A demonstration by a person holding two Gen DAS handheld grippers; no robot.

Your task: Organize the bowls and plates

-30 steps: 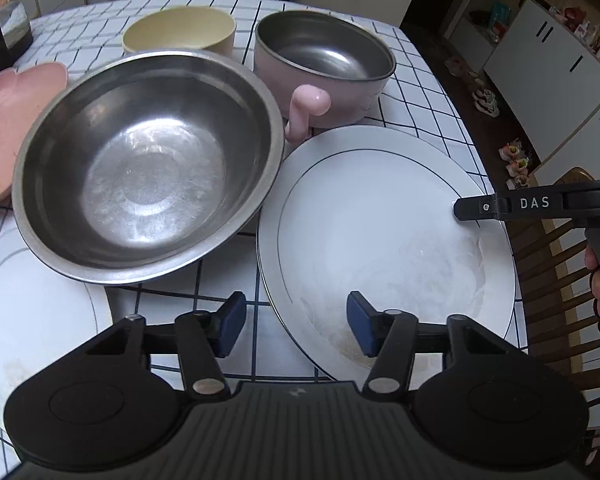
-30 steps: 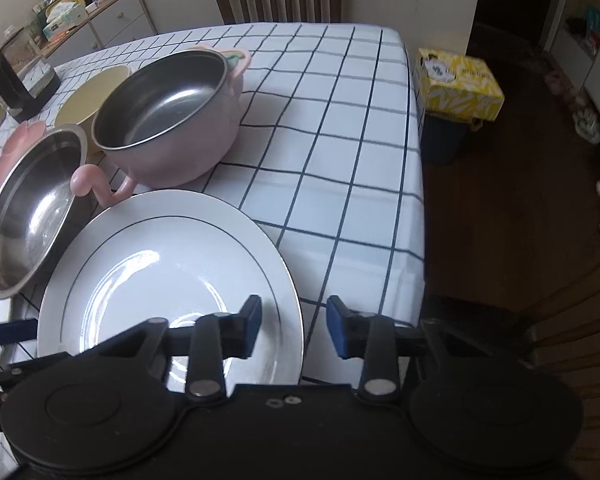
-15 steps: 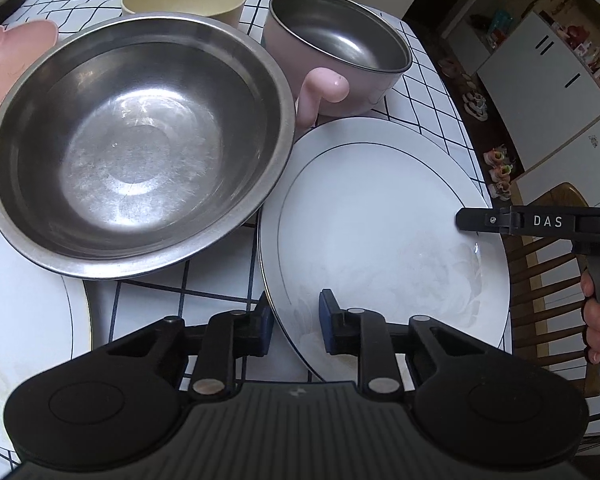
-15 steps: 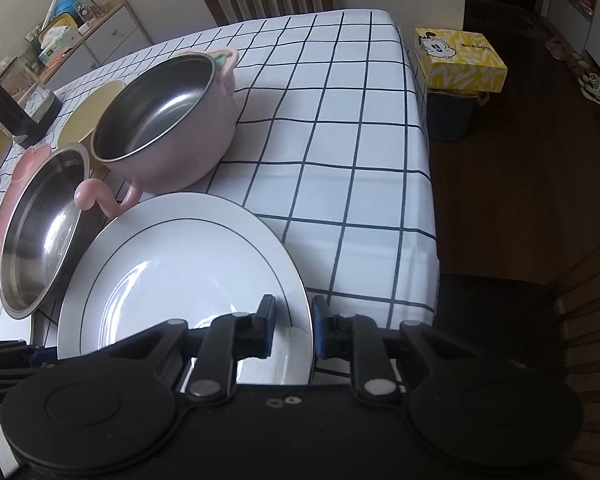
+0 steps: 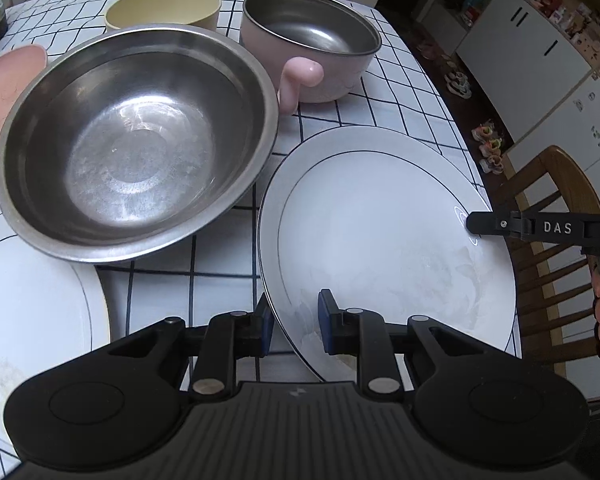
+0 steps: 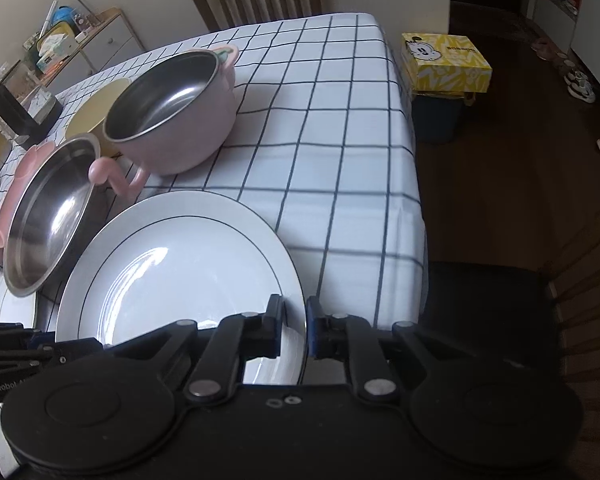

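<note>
both grippers, left and right, have just closed onto opposite rims of the white plate, its right edge now raised off the table.

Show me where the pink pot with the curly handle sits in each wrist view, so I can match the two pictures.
Left wrist view: the pink pot sits top centre, behind the white plate, right of the steel bowl.
Right wrist view: the pink pot sits upper left, beyond the white plate, right of the steel bowl.
Shared landmark: the white plate, whose rim lies between the jaws of both grippers.
</note>
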